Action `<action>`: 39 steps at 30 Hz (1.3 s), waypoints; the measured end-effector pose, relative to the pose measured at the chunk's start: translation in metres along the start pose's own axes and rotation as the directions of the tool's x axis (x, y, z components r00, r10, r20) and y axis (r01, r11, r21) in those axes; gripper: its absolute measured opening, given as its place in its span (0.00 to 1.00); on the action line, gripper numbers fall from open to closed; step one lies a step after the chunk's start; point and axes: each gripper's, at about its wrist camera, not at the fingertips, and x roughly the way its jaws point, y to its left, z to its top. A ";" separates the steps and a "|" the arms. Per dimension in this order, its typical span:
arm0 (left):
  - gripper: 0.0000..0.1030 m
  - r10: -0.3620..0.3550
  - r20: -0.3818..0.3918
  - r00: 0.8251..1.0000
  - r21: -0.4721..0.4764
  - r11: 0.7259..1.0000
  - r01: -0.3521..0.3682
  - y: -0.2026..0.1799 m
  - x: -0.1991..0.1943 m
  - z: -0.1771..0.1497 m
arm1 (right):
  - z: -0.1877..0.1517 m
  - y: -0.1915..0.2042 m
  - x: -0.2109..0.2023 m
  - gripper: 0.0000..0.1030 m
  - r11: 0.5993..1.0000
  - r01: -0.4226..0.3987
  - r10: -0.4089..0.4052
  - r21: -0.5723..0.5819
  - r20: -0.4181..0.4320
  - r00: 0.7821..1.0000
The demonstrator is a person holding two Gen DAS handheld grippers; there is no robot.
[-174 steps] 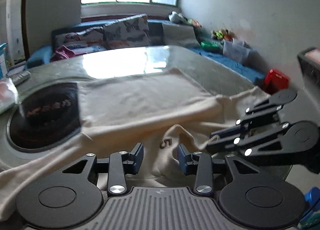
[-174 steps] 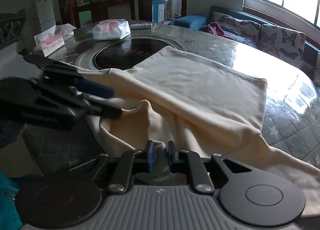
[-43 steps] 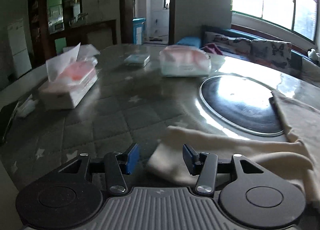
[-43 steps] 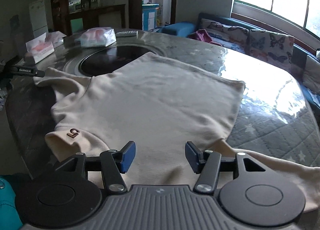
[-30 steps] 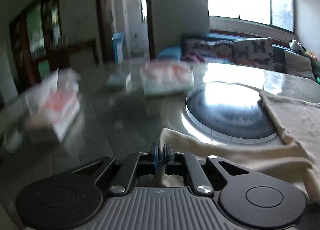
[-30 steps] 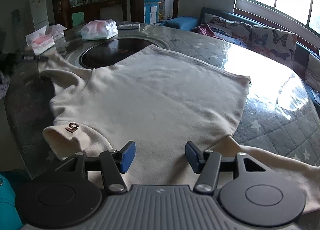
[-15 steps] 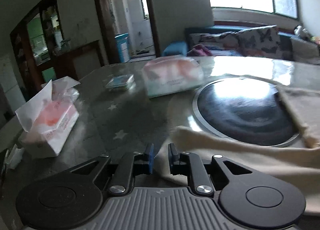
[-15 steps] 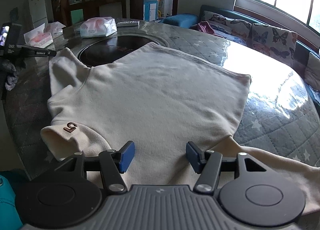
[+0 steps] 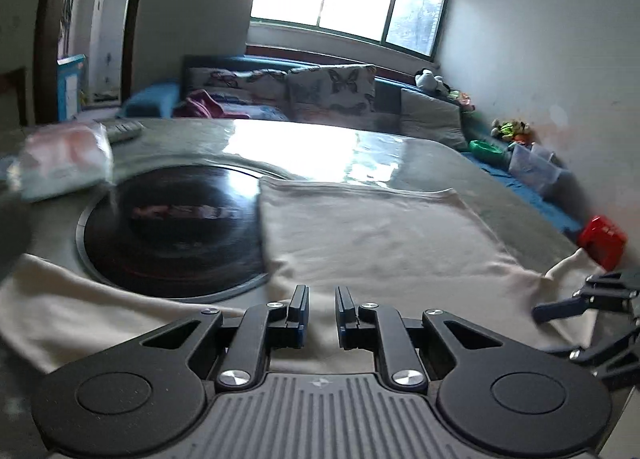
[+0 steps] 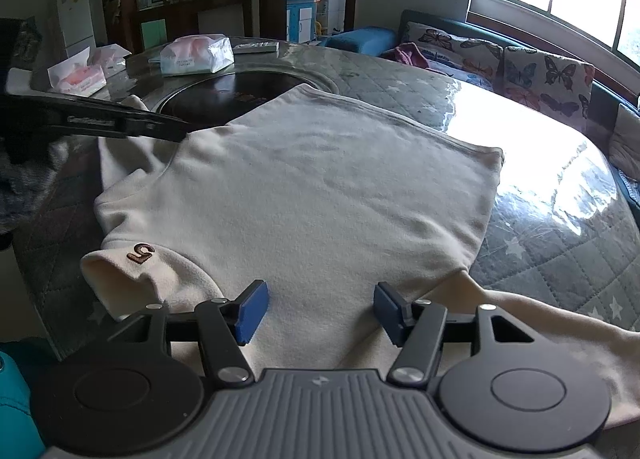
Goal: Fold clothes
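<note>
Since half a second ago my left gripper (image 9: 321,313) has swung from the tissue side of the table toward the window, carrying the sleeve (image 10: 132,147) in over the garment's shoulder. Whether that sleeve end sits pinched in it I cannot tell: its blue pads (image 9: 301,313) stand a little apart with cream cloth showing in the gap. My right gripper (image 10: 320,313) has hardly moved; its pads (image 10: 250,311) are spread wide, low over the near edge of the cream sweater (image 10: 320,187), gripping nothing.

That sweater lies flat on the quilted round table (image 10: 560,227), hem toward the sofa (image 10: 520,59), collar end near me. A small brown "5" patch (image 10: 141,252) sits on the folded collar by my right gripper's left finger. The other sleeve (image 10: 540,331) trails off to my right along the table edge. Beyond the body is the dark round hotplate (image 9: 168,227), its edge partly under the cloth. Past it rest a wrapped tissue pack (image 10: 196,53) and an open tissue box (image 10: 78,75). A red box (image 9: 602,241) shows beyond the far table edge.
</note>
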 end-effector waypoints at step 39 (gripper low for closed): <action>0.16 0.395 -0.007 0.918 -0.234 0.892 -0.386 0.106 -0.070 -0.025 | 0.071 0.095 0.029 0.51 0.927 -0.275 0.287 -0.257 0.012 0.958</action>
